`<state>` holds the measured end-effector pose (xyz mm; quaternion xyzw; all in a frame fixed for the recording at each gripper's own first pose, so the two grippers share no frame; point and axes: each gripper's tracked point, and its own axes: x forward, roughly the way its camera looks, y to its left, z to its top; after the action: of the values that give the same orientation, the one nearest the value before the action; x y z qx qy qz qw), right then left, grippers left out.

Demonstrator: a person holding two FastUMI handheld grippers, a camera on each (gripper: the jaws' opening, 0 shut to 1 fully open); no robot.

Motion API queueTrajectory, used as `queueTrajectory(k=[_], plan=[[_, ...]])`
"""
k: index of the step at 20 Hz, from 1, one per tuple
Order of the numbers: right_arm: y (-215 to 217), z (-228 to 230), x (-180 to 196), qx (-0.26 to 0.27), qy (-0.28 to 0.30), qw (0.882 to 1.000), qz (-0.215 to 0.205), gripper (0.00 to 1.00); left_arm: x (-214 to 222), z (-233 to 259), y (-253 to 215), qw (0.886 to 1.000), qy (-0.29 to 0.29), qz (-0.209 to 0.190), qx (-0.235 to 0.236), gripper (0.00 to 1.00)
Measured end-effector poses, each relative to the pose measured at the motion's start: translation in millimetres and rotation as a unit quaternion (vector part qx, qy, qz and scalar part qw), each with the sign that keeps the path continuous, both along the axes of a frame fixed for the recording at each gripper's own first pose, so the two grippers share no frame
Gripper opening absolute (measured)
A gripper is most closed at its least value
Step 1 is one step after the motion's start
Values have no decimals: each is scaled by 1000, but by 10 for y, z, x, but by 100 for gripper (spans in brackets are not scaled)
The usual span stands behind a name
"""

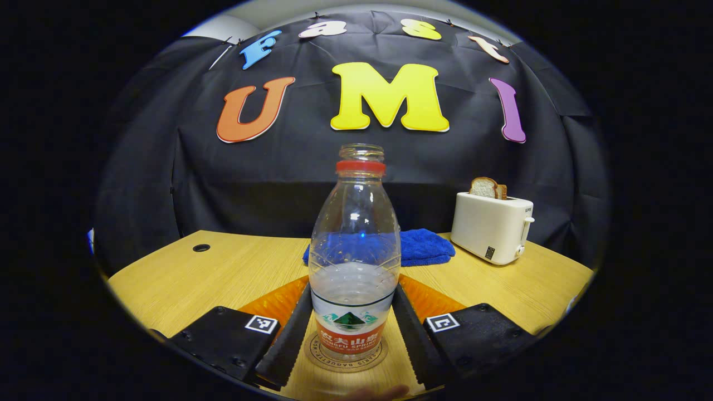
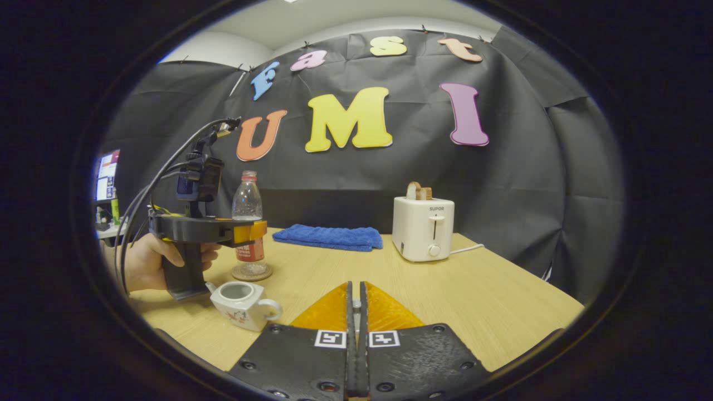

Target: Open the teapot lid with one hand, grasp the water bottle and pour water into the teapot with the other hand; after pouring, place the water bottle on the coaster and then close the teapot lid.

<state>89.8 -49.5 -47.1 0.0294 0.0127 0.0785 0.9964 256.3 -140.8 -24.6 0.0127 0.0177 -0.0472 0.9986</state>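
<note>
Two grippers at a wooden table (image 2: 445,289). Left gripper (image 1: 354,328) has its fingers spread around the uncapped water bottle (image 1: 355,262), close at both sides; actual contact can't be told. Bottle stands upright on the round coaster (image 1: 348,356). Right gripper (image 2: 355,328) fingers nearly together, something thin between them, can't tell what. Lidless white teapot (image 2: 242,303) sits near the coaster. Toaster (image 2: 423,228) and blue towel (image 2: 328,236) behind.

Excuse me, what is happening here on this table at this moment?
A person works with two hand-held grippers. The left gripper brackets the clear plastic water bottle, uncapped and standing on the round cork coaster. The small white ceramic teapot sits open, with no lid on it. The right gripper is nearly shut, apparently pinching something small, perhaps the lid.
</note>
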Motion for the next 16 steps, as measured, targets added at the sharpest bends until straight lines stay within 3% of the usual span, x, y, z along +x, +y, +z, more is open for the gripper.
queueTrajectory(k=[9,16], plan=[[56,-5,8,-9,1,1000,1,0,-139,-180,-32,1000,11,-22,11,94],[222,131,-74,-24,-12,1000,9,0,-472,-409,-21,998,32,-45,15,95]])
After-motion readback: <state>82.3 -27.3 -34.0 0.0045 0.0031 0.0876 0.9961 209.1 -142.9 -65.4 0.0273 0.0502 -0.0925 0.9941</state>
